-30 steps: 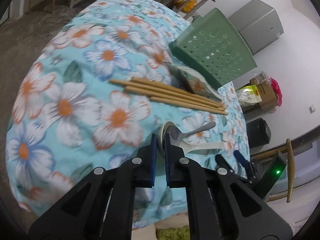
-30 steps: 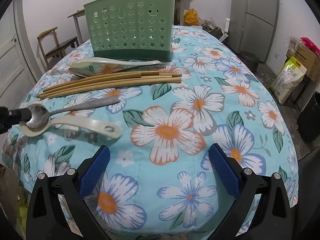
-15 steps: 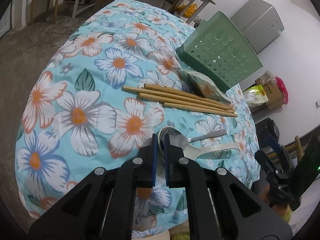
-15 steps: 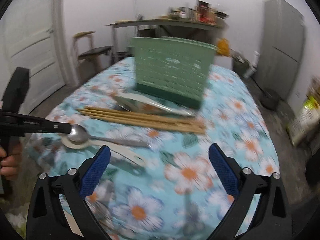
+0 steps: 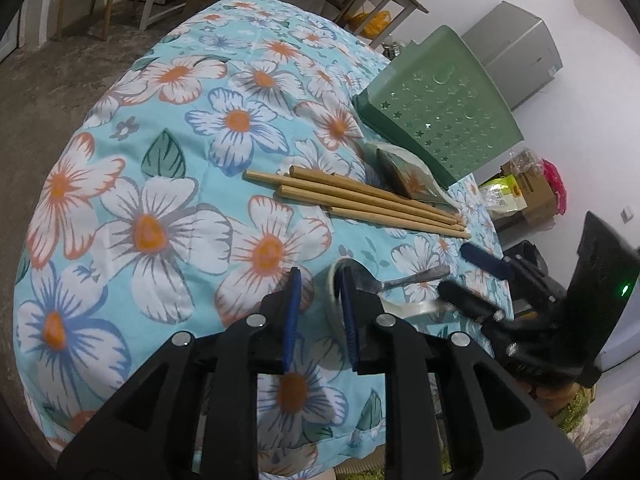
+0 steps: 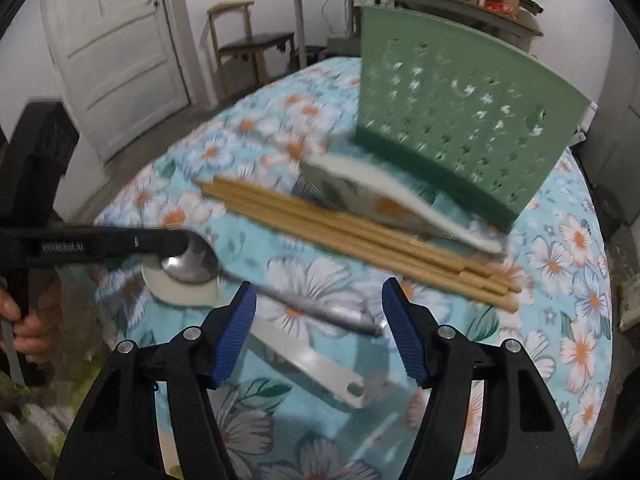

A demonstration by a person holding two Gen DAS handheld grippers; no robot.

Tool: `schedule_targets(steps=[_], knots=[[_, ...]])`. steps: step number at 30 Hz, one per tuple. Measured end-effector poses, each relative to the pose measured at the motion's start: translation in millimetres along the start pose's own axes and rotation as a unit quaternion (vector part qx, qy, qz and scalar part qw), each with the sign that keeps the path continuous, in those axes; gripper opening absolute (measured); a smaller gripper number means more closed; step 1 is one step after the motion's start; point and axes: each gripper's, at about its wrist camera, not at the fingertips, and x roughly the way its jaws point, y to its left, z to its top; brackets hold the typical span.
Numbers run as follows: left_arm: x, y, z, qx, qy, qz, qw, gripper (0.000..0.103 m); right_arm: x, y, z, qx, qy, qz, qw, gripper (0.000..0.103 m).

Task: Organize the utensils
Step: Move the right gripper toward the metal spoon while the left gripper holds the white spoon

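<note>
A metal spoon (image 6: 280, 300) lies across a white plastic spoon (image 6: 304, 360) near the table's edge; both show in the left wrist view, the metal spoon (image 5: 400, 280) and the white spoon (image 5: 400, 306). My left gripper (image 5: 318, 312) is open, its jaws parted around the spoon bowls. My right gripper (image 6: 316, 320) is open just above the two handles. Several wooden chopsticks (image 6: 360, 236) and a white ladle (image 6: 380, 196) lie before the green utensil holder (image 6: 460, 116), which stands upright.
The table wears a blue floral cloth (image 5: 160, 200). A wooden chair (image 6: 248, 48) and a white door (image 6: 116, 52) stand behind. A grey fridge (image 5: 516, 48) and boxes (image 5: 528, 192) sit past the table.
My left gripper has opened from nearly shut around the spoon bowls. My right gripper has swung in over the spoon handles and narrowed its opening.
</note>
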Motion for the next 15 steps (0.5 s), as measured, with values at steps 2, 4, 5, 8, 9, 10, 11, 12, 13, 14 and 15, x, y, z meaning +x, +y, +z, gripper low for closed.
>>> schedule_targets(steps=[2,4,5,8,9,10,11,12,13,14,15], knots=[[0,2,1,0.0,-0.001,-0.008,1.0,0.021,0,6,-2,-0.014,0.003,0.003,1.0,0.064],[2,3,2,0.0,-0.002,-0.013,0.9999,0.024,1,11,-1,-0.033,0.004,0.001,0.999,0.064],[2,3,3,0.0,-0.002,-0.016,0.9999,0.026,2,15,0,-0.049,0.005,-0.002,0.999,0.064],[1,3,3,0.0,-0.004,-0.022,0.9997,0.029,6,22,6,-0.083,0.008,-0.001,0.997,0.064],[-1,3,3,0.001,-0.007,-0.023,0.9997,0.03,8,26,8,-0.096,0.009,-0.001,0.995,0.063],[-2,3,3,0.002,-0.01,-0.024,0.9997,0.031,10,29,10,-0.111,0.009,-0.004,0.994,0.06],[-4,4,3,0.003,-0.013,-0.025,0.9996,0.033,12,34,12,-0.13,0.009,-0.007,0.991,0.057],[-6,4,3,0.003,-0.015,-0.026,0.9995,0.035,14,37,13,-0.146,0.011,-0.009,0.989,0.052],[-8,5,3,0.003,-0.019,-0.028,0.9994,0.036,17,41,14,-0.161,0.014,-0.008,0.987,0.047],[-11,5,2,0.006,-0.024,-0.027,0.9993,0.041,20,44,14,-0.176,0.02,-0.005,0.984,0.045],[-13,4,2,0.009,-0.027,-0.027,0.9992,0.044,23,47,14,-0.186,0.025,-0.001,0.982,0.039]])
